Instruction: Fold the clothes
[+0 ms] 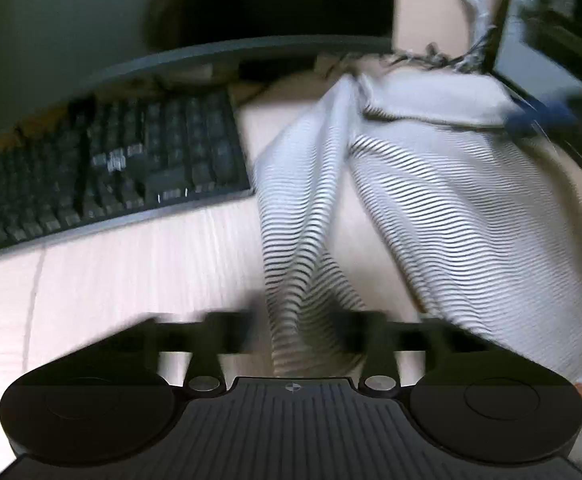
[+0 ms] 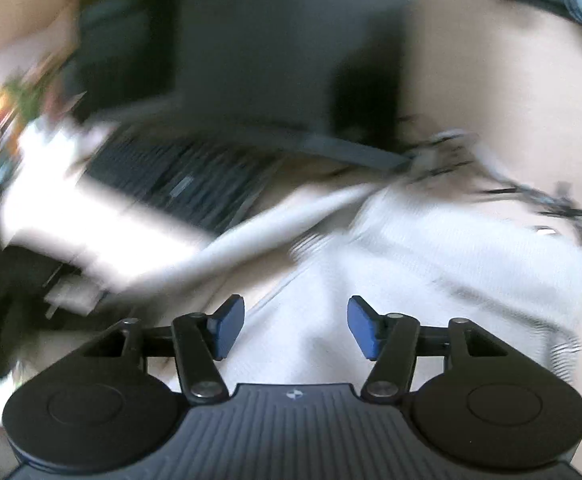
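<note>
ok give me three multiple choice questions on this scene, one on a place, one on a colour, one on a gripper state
1. Where does the black computer keyboard lie relative to the striped white and black garment in the left wrist view?
A. to its left
B. on top of it
C. to its right

2. What colour are the right gripper pads?
A. red
B. blue
C. yellow

3. How do the right gripper's fingers stand?
A. shut on a keyboard
B. shut on a cable
C. open, nothing between them

Key: 1 A, the keyboard sits left of the cloth on the pale wooden desk. 2 B, both pads show blue. 3 C, a wide gap separates the pads.
</note>
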Motion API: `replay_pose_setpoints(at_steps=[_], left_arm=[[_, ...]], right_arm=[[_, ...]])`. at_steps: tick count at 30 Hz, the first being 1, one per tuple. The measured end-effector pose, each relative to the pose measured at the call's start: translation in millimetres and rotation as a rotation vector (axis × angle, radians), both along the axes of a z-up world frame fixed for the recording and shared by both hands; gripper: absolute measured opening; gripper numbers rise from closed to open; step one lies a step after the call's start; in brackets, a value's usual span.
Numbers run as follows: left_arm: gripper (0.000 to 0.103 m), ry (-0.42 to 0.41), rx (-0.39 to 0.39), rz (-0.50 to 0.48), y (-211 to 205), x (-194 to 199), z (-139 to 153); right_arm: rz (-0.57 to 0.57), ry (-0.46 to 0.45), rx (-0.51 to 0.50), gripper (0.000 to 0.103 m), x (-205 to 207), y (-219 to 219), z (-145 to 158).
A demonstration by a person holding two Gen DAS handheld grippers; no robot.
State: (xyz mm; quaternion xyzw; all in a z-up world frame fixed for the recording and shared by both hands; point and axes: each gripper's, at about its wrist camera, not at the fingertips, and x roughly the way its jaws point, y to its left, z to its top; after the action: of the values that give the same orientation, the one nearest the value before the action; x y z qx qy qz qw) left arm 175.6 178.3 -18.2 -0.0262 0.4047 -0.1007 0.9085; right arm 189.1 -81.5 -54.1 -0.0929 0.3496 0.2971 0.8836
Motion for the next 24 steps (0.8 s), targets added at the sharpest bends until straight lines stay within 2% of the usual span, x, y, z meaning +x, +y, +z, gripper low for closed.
replay_pose_setpoints(at_steps=[2, 4, 9, 11, 15, 19, 21, 24], left_arm=[[0.018, -0.001, -0.05, 0.007, 5, 5, 5], [0.015, -0.002, -0.099, 0.014, 9, 11, 11], [0.012, -0.005, -0.224, 0.031, 21, 24, 25], [0.012, -0.006, -0.274, 0.038, 26, 30, 30], [0.012, -0.045, -0.28, 0.065, 28, 33, 43], [0.014, -0.08, -0.272, 0.108, 36, 33, 52], [0.018, -0.073, -0.262, 0.144, 43, 32, 49], [0.024, -0.042, -0.264, 0.19, 51, 32, 42]], right_arm=[[0.085, -0.044, -0.062, 0.057, -25, 23, -10], [0.115, -0.087, -0.092, 0.057, -35, 44, -17], [0.097, -0.189, -0.052, 0.058, -43, 85, -10], [0.119, -0.22, -0.04, 0.07, -38, 99, -4], [0.182, -0.146, -0.075, 0.073, -25, 122, -15], [0.204, -0.132, -0.131, 0.073, -29, 128, -33], [0.215, -0.126, -0.159, 0.07, -31, 131, -43], [0.232, -0.116, -0.202, 0.046, -34, 135, -57]])
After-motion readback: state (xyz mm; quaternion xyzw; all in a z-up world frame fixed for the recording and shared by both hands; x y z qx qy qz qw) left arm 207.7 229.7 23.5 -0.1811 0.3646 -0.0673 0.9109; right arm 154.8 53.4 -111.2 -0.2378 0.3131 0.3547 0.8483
